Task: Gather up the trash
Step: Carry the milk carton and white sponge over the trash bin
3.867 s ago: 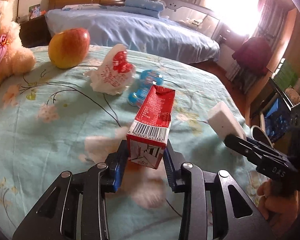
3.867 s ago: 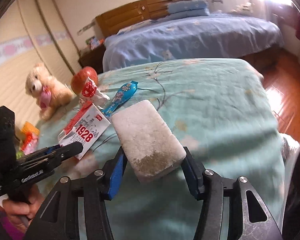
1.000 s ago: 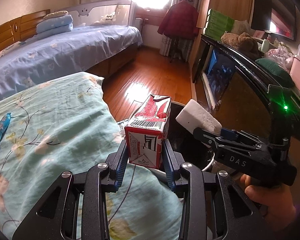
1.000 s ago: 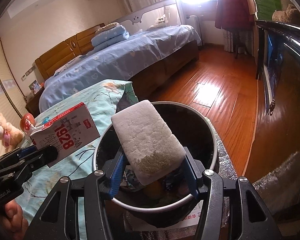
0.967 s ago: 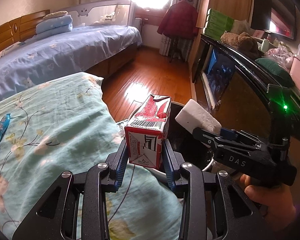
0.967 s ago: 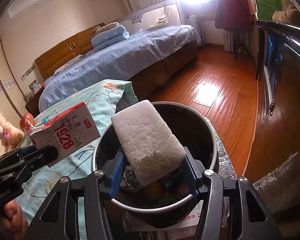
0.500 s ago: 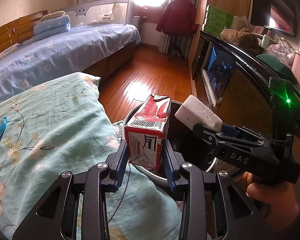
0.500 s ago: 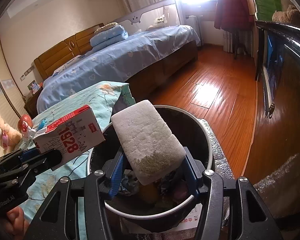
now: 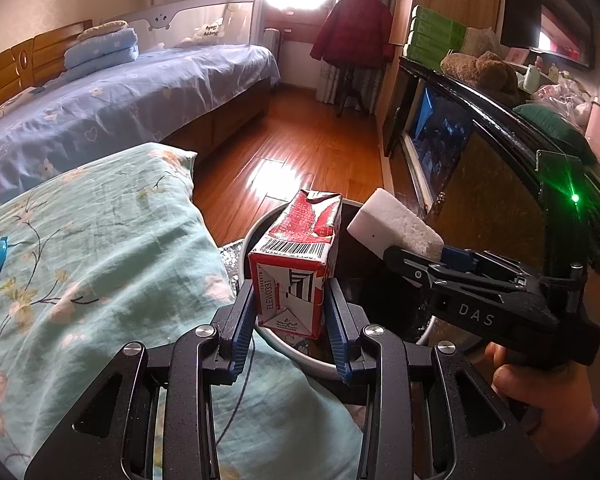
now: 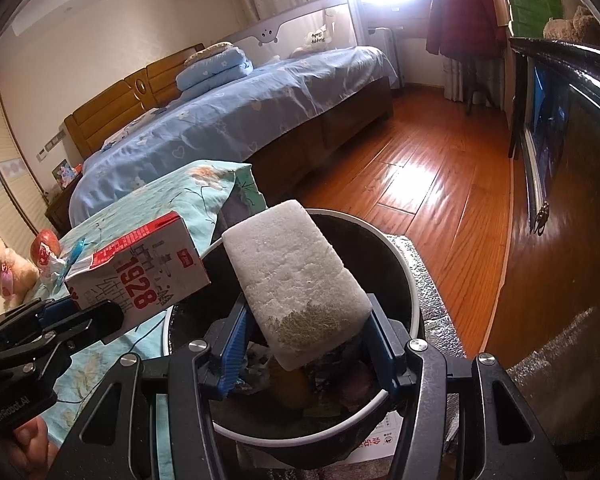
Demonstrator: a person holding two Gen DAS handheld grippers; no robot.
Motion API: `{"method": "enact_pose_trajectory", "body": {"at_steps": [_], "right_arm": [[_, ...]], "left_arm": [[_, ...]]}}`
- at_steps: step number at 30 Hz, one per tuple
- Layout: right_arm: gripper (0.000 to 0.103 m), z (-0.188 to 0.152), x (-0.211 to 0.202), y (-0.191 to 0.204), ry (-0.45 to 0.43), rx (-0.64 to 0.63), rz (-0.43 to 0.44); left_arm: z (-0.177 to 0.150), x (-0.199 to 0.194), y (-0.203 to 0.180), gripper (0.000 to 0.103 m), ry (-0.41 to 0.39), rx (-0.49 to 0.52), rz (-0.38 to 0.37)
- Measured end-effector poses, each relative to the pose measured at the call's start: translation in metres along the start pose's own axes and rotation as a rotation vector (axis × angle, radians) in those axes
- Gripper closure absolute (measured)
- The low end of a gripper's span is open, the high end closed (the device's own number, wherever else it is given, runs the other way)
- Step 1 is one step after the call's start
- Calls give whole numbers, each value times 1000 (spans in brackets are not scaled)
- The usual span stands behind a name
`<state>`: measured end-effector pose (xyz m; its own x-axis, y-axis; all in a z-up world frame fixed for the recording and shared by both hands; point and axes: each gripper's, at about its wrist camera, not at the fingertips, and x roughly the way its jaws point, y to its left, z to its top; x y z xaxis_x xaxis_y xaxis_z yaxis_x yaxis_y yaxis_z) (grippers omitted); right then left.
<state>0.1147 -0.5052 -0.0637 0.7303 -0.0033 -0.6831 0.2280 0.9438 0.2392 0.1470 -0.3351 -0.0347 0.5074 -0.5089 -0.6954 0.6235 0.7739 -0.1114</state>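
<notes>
A: The left gripper (image 9: pixel 292 330) pinches the red carton (image 9: pixel 296 264) over the near rim of the bin (image 10: pixel 396 264); the right gripper (image 10: pixel 300 354) clamps the white sponge (image 10: pixel 296 284) above its middle.

B: Risk?

A: The carton hangs at the rim, so dropped now it could bounce out. 4 seconds ago both were over the bedspread (image 9: pixel 80 248).

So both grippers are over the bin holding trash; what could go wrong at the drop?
1. The milk carton in the left gripper sits above the trash bin's near rim beside the bed; released here, it might clip the rim and fall outside.
2. The white sponge in the right gripper is close to the carton, so simultaneous releases could collide.
3. The bin already holds trash, so light pieces may bounce out.
</notes>
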Motion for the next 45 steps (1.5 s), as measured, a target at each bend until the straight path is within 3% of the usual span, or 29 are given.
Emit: {"method": "enact_pose_trajectory", "body": {"at_steps": [45], "right_arm": [[47,13,10,-8,19,-1,-17]], "left_arm": [[11,18,-3,71,18,0,-6]]}}
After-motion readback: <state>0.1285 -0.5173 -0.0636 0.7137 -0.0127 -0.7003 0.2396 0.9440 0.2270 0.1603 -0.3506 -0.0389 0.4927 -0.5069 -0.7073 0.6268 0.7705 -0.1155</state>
